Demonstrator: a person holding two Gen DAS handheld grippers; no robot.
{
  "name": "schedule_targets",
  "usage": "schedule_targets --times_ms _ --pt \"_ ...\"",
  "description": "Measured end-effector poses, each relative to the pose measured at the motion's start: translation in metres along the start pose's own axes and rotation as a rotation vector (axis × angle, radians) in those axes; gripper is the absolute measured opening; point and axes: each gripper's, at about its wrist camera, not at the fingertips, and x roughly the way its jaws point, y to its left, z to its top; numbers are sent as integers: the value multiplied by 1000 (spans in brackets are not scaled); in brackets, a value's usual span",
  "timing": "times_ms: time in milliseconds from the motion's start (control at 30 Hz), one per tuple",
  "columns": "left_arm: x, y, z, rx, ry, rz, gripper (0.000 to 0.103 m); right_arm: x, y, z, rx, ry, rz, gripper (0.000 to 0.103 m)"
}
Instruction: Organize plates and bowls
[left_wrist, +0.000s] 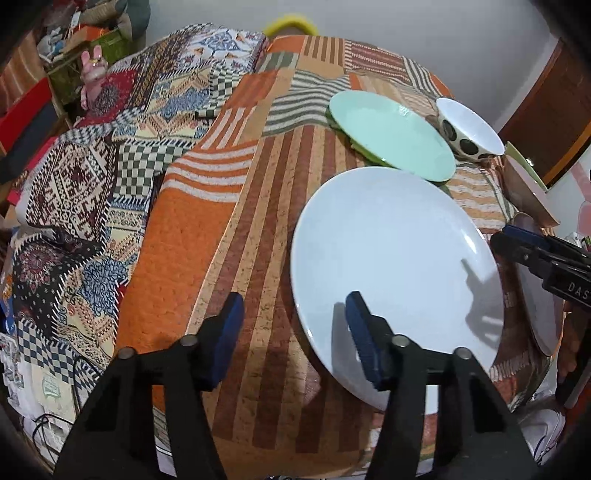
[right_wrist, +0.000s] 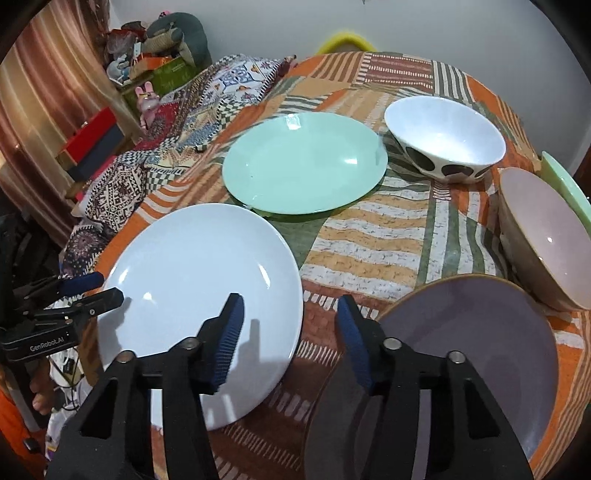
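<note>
We're low over the table (right_wrist: 388, 236) now, both grippers tipped down at the white plate (right_wrist: 199, 288). Our left gripper (left_wrist: 295, 332) straddles the plate's left rim: one finger hangs over the striped cloth, the other over the plate's face, and the edge sits in the gap between them. Jaws partly spread, pads not pressing, nothing held. Our right gripper (right_wrist: 290, 332) does the same on the other side: one finger over the white plate, the other above the purple plate (right_wrist: 480, 339) just beside it, with bare cloth in the gap. Jaws spread there too, nothing pinched.

Ahead of the jaws lies the green plate (right_wrist: 303, 162), and beyond it to the right the spotted bowl (right_wrist: 443, 144). A pink bowl (right_wrist: 543, 232) stands off to the right.

We read this as the reach for the white plate, with stacking still ahead. Next we'd want each pair of pads either side of a rim, then a firm pinch before lifting level.
</note>
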Motion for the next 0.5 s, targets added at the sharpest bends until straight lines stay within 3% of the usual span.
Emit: schedule_targets --times_ms 267,500 --pt "6 2 0 -11 4 -77 39 16 1 3 -4 47 -4 36" --pt "8 2 -1 -16 4 -100 38 29 5 5 -29 101 -12 28"
